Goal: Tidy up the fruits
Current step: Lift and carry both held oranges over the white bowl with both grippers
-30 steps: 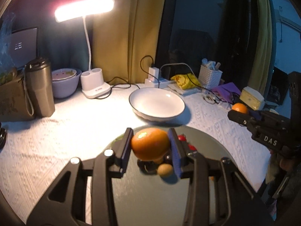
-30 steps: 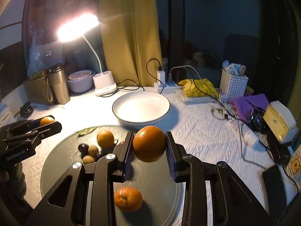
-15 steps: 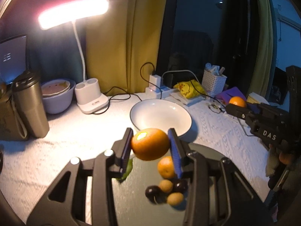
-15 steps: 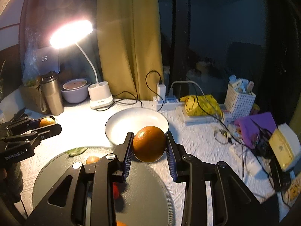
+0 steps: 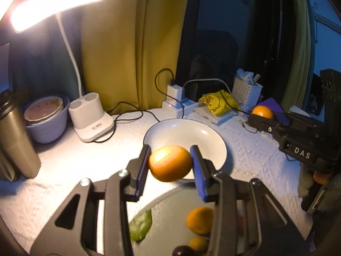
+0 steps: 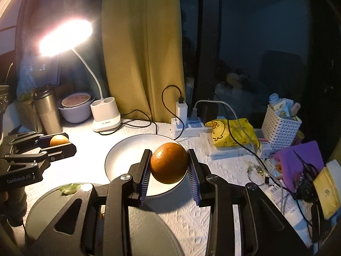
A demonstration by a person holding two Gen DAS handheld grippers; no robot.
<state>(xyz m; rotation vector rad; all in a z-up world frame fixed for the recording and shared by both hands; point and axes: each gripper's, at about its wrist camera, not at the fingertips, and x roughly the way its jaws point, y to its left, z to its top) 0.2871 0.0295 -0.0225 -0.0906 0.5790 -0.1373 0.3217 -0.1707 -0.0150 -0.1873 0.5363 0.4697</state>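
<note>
Tablecloth [image 6: 213, 217], white and quilted, is spread under a round grey tray [image 5: 170, 219] and a glossy white bowl [image 6: 123, 160] at its 12 o'clock. Each ribbed, blue-padded gripper, left [image 5: 170, 166] and right [image 6: 169, 164], is clamped on a dimpled round orange [image 5: 170, 163] [image 6: 169, 162] above the bowl's near rim.

glossy orange round fruit [image 5: 169, 163] | plain white ceramic bowl [image 5: 185, 133] | dark grey round tray [image 6: 42, 211] | white embossed-pattern tablecloth [image 5: 64, 160] | mustard yellow curtain [image 6: 142, 49] | yellow duck-print packet [image 6: 232, 132] | white lattice plastic basket [image 6: 280, 129] | lilac bowl [image 5: 45, 125] | black gripper, blue ribbed pads [image 5: 197, 170]
</note>
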